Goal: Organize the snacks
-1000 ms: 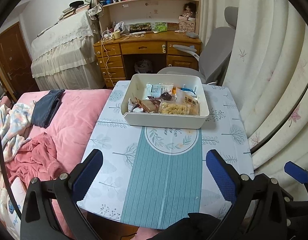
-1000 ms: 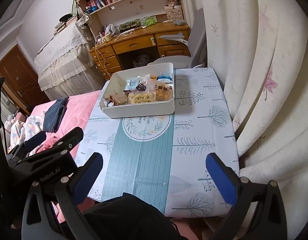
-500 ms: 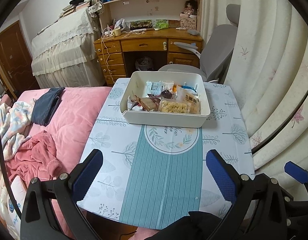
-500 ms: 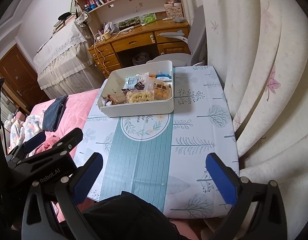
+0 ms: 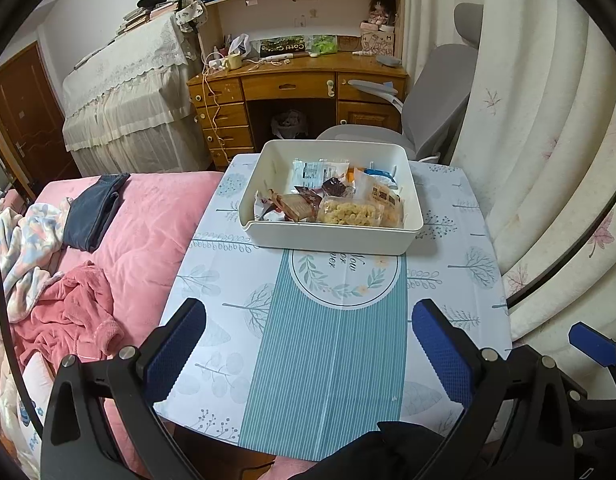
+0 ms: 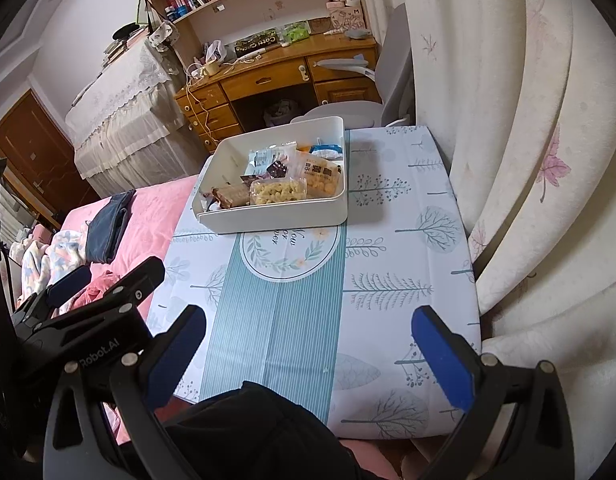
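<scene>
At the near edge of the worktop [image 5: 328, 380], both hand-held grippers hang low with nothing between their fingers. Farthest left lies a pink bed [image 5: 147, 216] with a folded dark garment [image 5: 93, 216] and a rumpled pink one [image 5: 67, 316]. Next comes the left hand-held gripper [image 5: 308, 356], level and aimed straight down the teal stripe of the cloth, its blue-padded fingers [image 5: 173, 354] spread wide apart. From the right wrist view its black frame shows at the lower left, and white lettering on it reads "Robot.AI".

Towards the far end of the worktop, left of centre, sits a white bin [image 5: 328, 240] holding the snacks [image 5: 328, 204]: a brown bar, a clear pack of pale puffed pieces, an orange-printed pack, a pale blue-printed one behind them. Their print is too small to read. Just in front of the bin a round emblem [image 5: 344, 276] on the cloth carries script, upside down from here, of which "Now" is legible.

The right hand-held gripper [image 6: 310, 358] stands to the right, tilted so that the worktop slants across its view, fingers [image 6: 444, 360] likewise wide open and empty. Dark fabric [image 6: 259, 432] fills the space below it. A cream curtain [image 6: 528, 160] with pink leaves hangs against the worktop's right side. Beyond the bin, on a wooden desk [image 5: 299, 80], a dark box reads "Corn".
</scene>
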Motion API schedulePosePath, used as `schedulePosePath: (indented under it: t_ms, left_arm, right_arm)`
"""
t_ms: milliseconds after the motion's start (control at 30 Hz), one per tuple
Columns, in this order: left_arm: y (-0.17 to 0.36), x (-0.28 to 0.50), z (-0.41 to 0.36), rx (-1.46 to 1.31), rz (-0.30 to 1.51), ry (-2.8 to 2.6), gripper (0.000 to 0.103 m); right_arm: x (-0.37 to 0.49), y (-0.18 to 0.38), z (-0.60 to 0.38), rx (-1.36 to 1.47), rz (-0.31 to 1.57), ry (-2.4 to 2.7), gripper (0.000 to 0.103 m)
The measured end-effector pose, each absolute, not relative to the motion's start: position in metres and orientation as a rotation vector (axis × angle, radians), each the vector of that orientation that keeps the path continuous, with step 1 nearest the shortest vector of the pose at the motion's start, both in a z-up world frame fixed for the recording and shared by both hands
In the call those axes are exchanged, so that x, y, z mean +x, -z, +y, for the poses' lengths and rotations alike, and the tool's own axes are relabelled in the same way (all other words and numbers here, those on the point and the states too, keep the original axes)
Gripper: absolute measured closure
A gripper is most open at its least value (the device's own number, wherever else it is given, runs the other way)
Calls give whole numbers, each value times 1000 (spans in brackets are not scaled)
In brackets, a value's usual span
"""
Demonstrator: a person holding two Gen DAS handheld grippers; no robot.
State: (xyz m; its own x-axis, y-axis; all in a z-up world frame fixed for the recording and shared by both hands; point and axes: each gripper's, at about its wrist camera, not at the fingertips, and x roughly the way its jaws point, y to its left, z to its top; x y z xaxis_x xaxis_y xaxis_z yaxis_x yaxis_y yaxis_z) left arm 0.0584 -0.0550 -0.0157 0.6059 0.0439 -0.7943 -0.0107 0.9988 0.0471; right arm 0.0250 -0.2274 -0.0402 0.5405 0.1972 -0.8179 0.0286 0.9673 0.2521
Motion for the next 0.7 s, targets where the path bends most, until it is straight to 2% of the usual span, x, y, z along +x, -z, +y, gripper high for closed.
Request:
schedulePosePath:
  t_ms: [700]
  left_arm:
    - [24,56,-55,37,935,-36,1]
  right_arm:
    - [23,54,-226,266,1023,-106,0]
